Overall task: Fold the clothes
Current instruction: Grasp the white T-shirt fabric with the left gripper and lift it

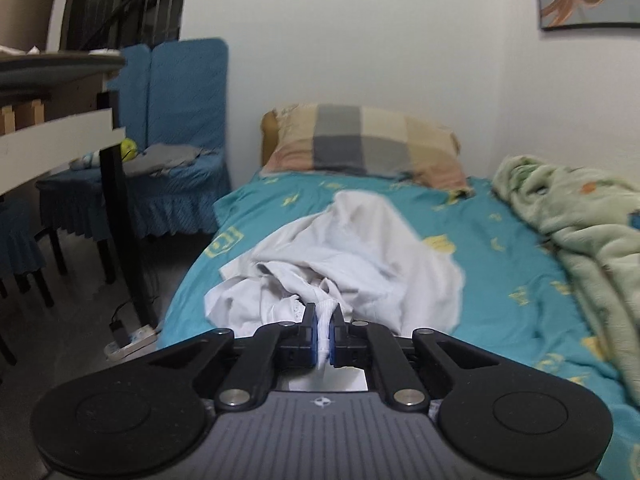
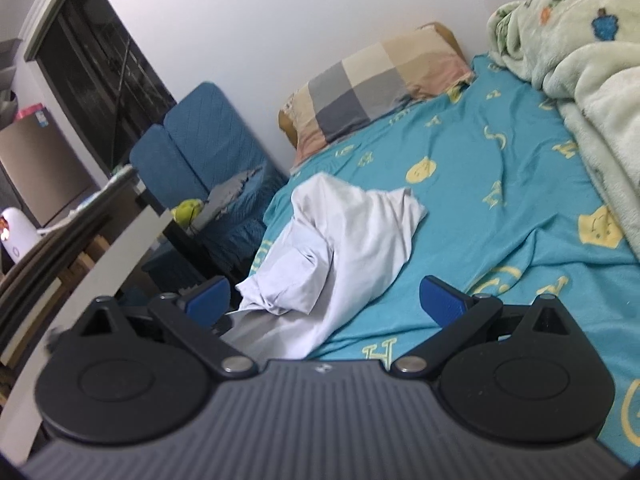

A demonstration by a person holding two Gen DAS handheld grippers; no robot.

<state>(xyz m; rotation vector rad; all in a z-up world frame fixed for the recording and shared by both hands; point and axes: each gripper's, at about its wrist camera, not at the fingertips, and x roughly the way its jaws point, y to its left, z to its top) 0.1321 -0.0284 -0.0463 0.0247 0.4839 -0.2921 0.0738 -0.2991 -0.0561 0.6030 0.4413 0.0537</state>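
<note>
A crumpled white garment lies in a heap on the near left part of the bed. My left gripper is shut on a bunched fold at its near edge; white cloth shows pinched between the blue pads. In the right wrist view the same white garment spreads out in front of my right gripper. That gripper stands wide open over the garment's near edge, with the blue fingers apart and not pressing on the cloth.
The turquoise bed sheet has yellow prints. A checked pillow lies at the head by the white wall. A pale green blanket is piled along the right side. Blue covered chairs and a table stand left of the bed.
</note>
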